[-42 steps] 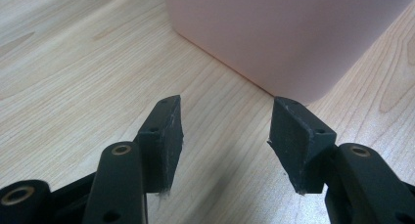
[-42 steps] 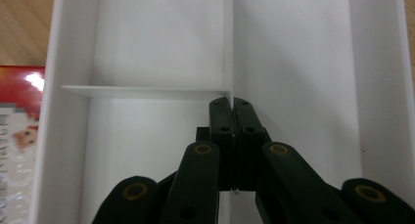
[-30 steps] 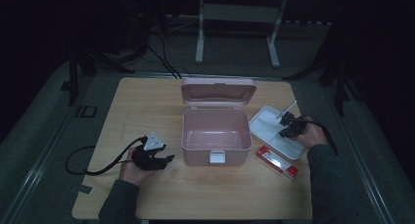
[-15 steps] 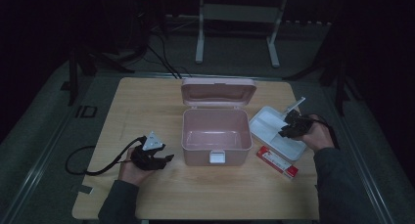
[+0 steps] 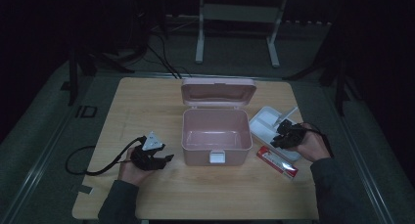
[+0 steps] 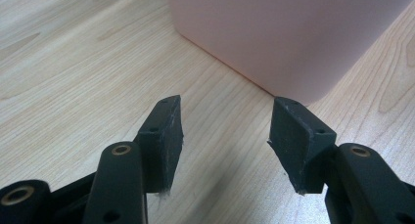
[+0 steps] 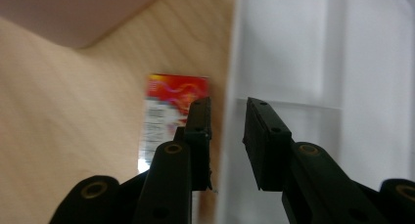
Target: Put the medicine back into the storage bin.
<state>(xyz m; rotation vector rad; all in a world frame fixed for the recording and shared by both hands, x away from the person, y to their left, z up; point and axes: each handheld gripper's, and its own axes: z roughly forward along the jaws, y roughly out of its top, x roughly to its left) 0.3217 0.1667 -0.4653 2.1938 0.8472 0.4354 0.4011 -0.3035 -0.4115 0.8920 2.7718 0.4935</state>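
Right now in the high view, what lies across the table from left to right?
Left gripper → pink box, lid open → red-and-white packet → right gripper over the white tray

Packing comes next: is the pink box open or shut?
Open: the pink box has its lid swung back upright, and its inside looks empty.

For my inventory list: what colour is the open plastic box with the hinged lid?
Pale pink box; the high view shows it best.
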